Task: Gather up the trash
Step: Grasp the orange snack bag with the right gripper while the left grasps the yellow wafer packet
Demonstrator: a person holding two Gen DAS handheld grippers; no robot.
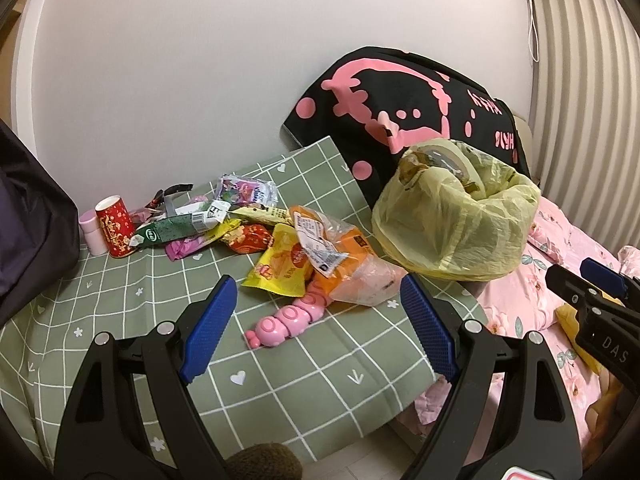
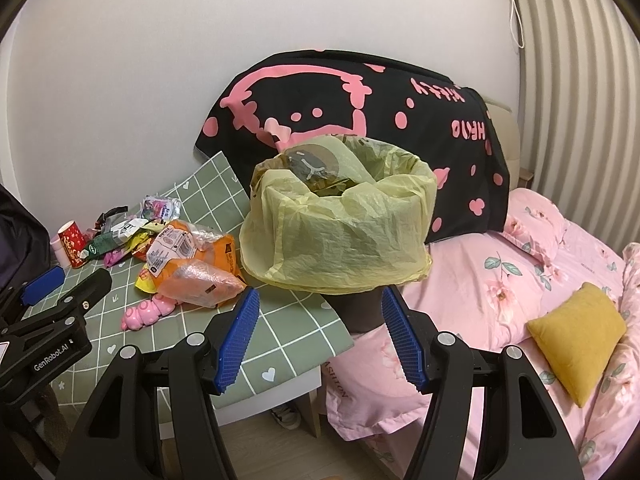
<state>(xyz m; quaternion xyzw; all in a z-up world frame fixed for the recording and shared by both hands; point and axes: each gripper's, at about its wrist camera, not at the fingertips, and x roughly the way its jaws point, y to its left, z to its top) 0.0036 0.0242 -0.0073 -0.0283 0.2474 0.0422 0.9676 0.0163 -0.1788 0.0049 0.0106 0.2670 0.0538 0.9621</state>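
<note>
Both grippers are spread wide and hold nothing. Left gripper (image 1: 316, 328) hangs over the near part of the counter (image 1: 312, 392), which wears a green checked cloth; right gripper (image 2: 320, 340) sits just before the bin (image 2: 340, 232), lined with a yellow bag and standing at the counter's right edge beside the bed (image 2: 520, 300).

Wrappers (image 1: 224, 220) lie in a loose heap toward the counter's back left, beside a red cup (image 1: 116, 226). Nearer, just ahead of the left gripper, lie a yellow packet (image 1: 280, 268) and a crumpled orange bag (image 1: 352, 272), which partly covers a pink toy (image 1: 288, 320).

All of it looks light, thin and crinkly, likely slippery film that will fold instead of resisting. A pinch on a raised crease or free corner should serve better than a flat face. The orange bag seems the handiest first pick, though the toy beneath it may drag along. The cup looks stiff enough to take by its rim.
</note>
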